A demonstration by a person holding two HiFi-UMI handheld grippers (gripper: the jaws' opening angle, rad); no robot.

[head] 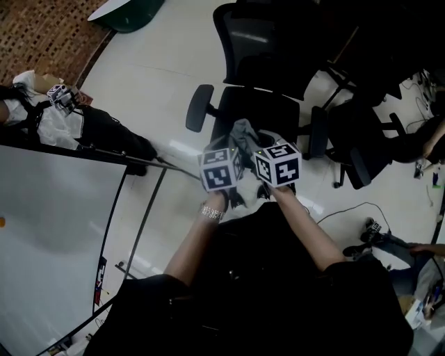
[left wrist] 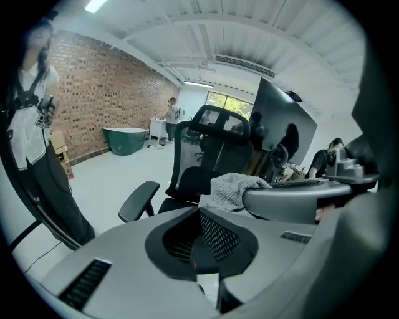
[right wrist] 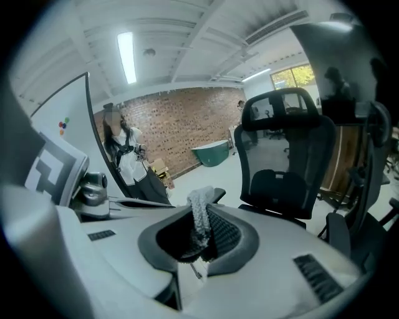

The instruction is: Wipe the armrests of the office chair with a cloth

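Observation:
A black office chair stands right in front of me, with its left armrest and right armrest both bare. My two grippers are held close together above the seat's front. The right gripper is shut on a grey cloth, which sticks up from between its jaws. My left gripper sits just to the left with its jaws together and nothing in them. In the left gripper view the cloth bunches beside the right gripper's body, and the left armrest lies ahead on the left.
A large whiteboard on a stand fills the left. A person stands behind it. More black chairs crowd the right, with cables on the floor. A green tub sits far back.

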